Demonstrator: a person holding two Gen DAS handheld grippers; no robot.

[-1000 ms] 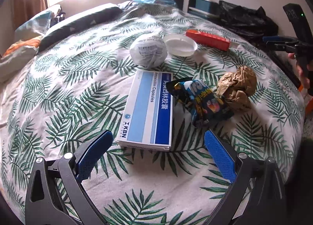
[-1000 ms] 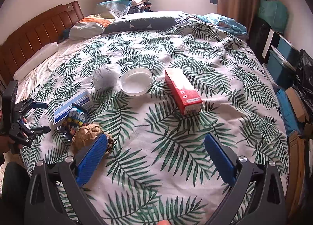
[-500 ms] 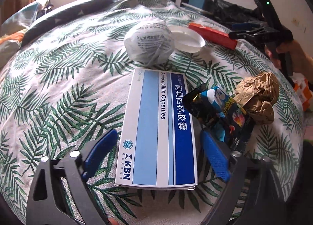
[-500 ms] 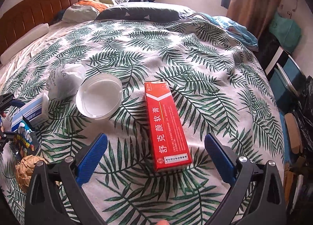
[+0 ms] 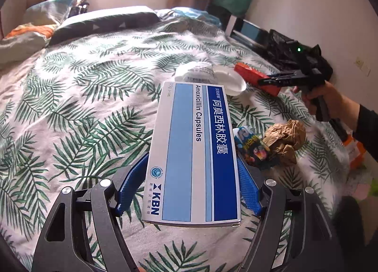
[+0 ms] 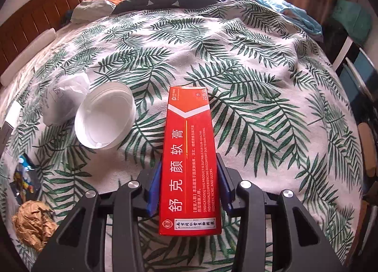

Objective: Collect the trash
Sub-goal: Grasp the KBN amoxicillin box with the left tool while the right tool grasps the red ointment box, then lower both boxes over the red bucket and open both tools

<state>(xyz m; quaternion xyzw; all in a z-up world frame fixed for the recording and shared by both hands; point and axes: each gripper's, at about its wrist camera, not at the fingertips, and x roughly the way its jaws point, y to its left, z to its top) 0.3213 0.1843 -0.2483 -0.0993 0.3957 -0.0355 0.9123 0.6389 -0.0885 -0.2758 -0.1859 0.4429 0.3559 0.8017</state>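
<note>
My left gripper is shut on a white and blue Amoxicillin capsule box and holds it lifted above the bedspread. My right gripper is shut on a long red ointment box; its far end rests near the spread. The right gripper also shows in the left wrist view, on the red box. On the bed lie a white plastic lid, a crumpled white bag, a colourful snack wrapper and a crumpled brown paper ball.
The bed has a leaf-print spread, pillows and a wooden headboard at the far end. Black bags and boxes stand on the floor beside the bed. A hand holds the right gripper.
Both grippers closed in on their boxes and shut on them. The left one has lifted the capsule box off the bed.
</note>
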